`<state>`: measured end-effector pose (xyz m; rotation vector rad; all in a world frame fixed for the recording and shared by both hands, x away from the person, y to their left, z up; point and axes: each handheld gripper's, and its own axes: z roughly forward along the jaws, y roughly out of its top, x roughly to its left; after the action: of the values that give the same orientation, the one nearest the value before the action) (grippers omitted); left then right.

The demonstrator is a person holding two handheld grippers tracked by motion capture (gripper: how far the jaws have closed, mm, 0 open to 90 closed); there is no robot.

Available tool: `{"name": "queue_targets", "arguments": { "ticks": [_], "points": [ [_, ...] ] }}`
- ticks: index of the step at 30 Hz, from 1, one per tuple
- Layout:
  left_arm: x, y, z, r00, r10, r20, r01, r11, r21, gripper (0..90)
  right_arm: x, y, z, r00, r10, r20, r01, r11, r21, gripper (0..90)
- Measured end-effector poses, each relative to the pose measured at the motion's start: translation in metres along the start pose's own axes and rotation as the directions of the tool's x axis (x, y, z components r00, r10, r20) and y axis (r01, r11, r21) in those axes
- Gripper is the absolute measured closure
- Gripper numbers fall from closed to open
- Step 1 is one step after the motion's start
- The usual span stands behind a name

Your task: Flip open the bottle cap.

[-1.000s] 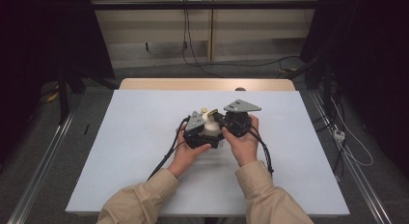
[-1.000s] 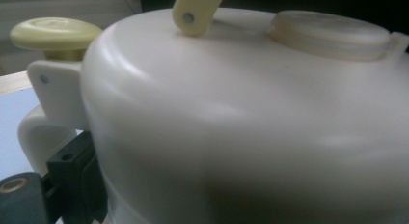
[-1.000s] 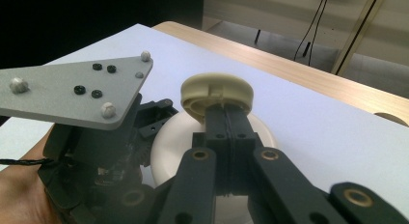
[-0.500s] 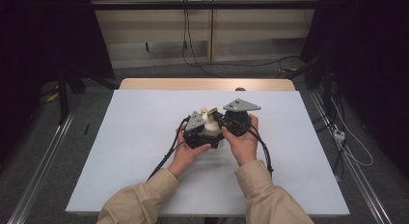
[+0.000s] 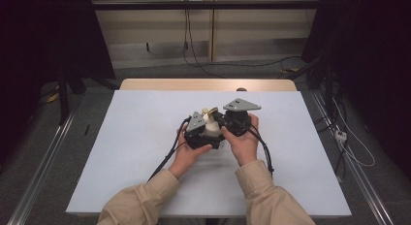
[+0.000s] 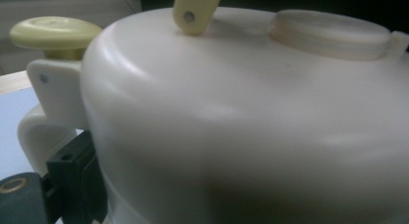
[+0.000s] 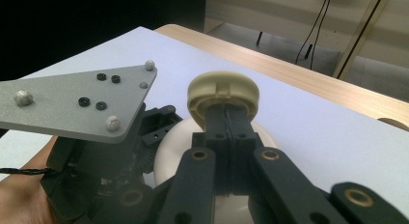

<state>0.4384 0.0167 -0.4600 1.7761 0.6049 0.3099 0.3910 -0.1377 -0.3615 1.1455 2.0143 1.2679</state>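
Sleeved forearms enter from the near table edge; both hands meet just right of centre on the white table (image 5: 121,152). The left gripper (image 5: 197,133) is pressed against the side of a small cream kettle-like pot (image 5: 212,128); in the left gripper view the pot's wall (image 6: 251,137) sits right at the lens, so whether those jaws clamp it cannot be told, though the pot looks steadied from that side. The right gripper (image 7: 226,132) has its jaws drawn fully together, tips meeting just beneath the cream round lid knob (image 7: 223,93); a pinch on the thin handle piece there is possible but not resolvable. Judgement: work is at the lid or handle stage — pot braced, lid apparently in place, removal or lifting not yet done. Pale-yellow button (image 6: 54,35) above the pot's handle loop (image 6: 41,132) untouched. Clearance: bare table on all sides of the pot, widest to the left and toward the far edge; trailing cables (image 5: 167,159) run back toward the person. Beyond the white sheet, a wooden strip (image 5: 208,84) marks the far edge, then floor and wall wiring.
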Motion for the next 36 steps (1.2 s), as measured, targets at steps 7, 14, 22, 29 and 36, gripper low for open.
{"name": "queue_targets", "arguments": {
  "ticks": [7, 14, 22, 29, 36],
  "points": [
    [0.000, 0.000, 0.000, 1.0000, 0.000, 0.000, 0.000, 1.0000, 0.000, 5.5, 0.000, 0.000, 0.002, 1.0000, 0.000, 0.001, 0.000, 1.000, 0.000, 90.0],
    [0.000, 0.000, 0.000, 1.0000, -0.002, 0.000, 0.002, 1.0000, 0.002, 5.4, 0.000, 0.000, 0.005, 1.0000, 0.001, -0.006, -0.001, 1.000, 0.004, 90.0],
    [0.000, 0.000, 0.000, 1.0000, 0.000, -0.002, 0.000, 1.0000, 0.003, 5.4, 0.000, 0.000, 0.009, 0.9999, 0.001, -0.016, 0.000, 1.000, 0.006, 90.0],
    [0.000, 0.000, 0.000, 1.0000, -0.002, -0.004, 0.002, 1.0000, 0.005, 5.3, 0.000, 0.000, 0.011, 0.9999, -0.003, -0.012, 0.003, 1.000, 0.001, 86.6],
    [-0.001, 0.002, -0.001, 0.9999, -0.010, -0.006, 0.010, 0.9998, 0.018, 5.1, -0.001, 0.001, 0.006, 0.9997, 0.012, -0.021, -0.013, 1.000, -0.016, 67.6]
  ]
}}
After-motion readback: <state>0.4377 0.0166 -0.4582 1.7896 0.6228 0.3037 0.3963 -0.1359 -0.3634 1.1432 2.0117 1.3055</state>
